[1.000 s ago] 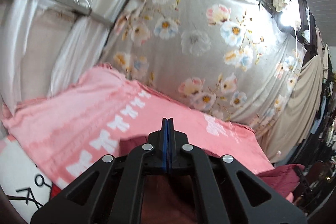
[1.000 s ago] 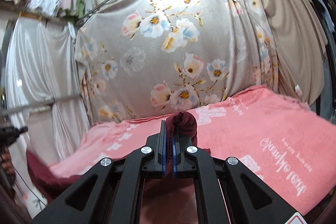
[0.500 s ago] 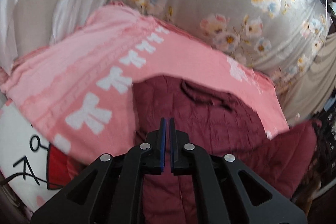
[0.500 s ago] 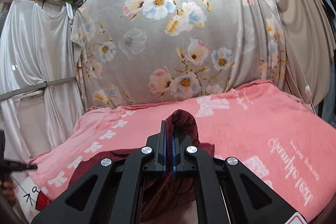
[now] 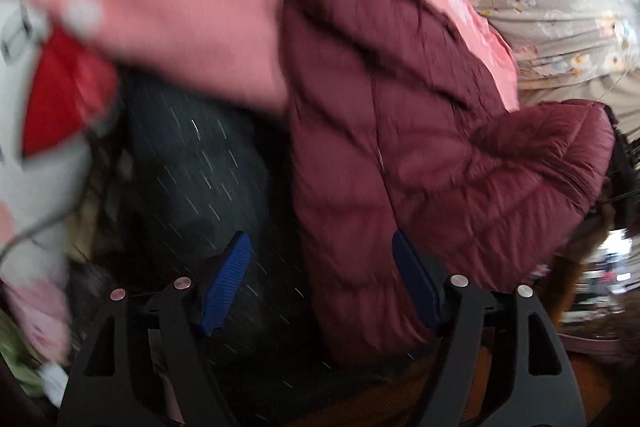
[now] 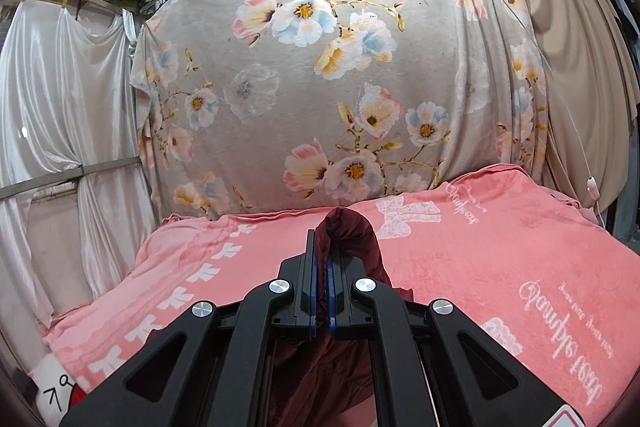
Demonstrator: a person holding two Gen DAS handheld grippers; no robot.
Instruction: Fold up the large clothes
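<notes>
A maroon quilted jacket (image 5: 400, 115) lies on a pink blanket (image 5: 180, 7) and hangs over its near edge. My left gripper (image 5: 320, 279) is open, its blue pads (image 5: 230, 279) wide apart, with the hanging hem of the jacket between and just beyond them. That view is blurred. My right gripper (image 6: 320, 291) is shut on a bunched fold of the maroon jacket (image 6: 348, 231), held just above the pink blanket (image 6: 500, 259).
A grey floral sheet (image 6: 340, 87) hangs behind the bed. White satin curtains (image 6: 60, 99) hang at the left, beige drapes (image 6: 580, 27) at the right. A white and red cushion (image 5: 44, 99) lies at the bed's left corner. Dark cloth (image 5: 192, 163) fills the space below the edge.
My left gripper has let go of the jacket, opened wide and dropped down below the bed's near edge. My right gripper keeps its hold and has barely moved.
</notes>
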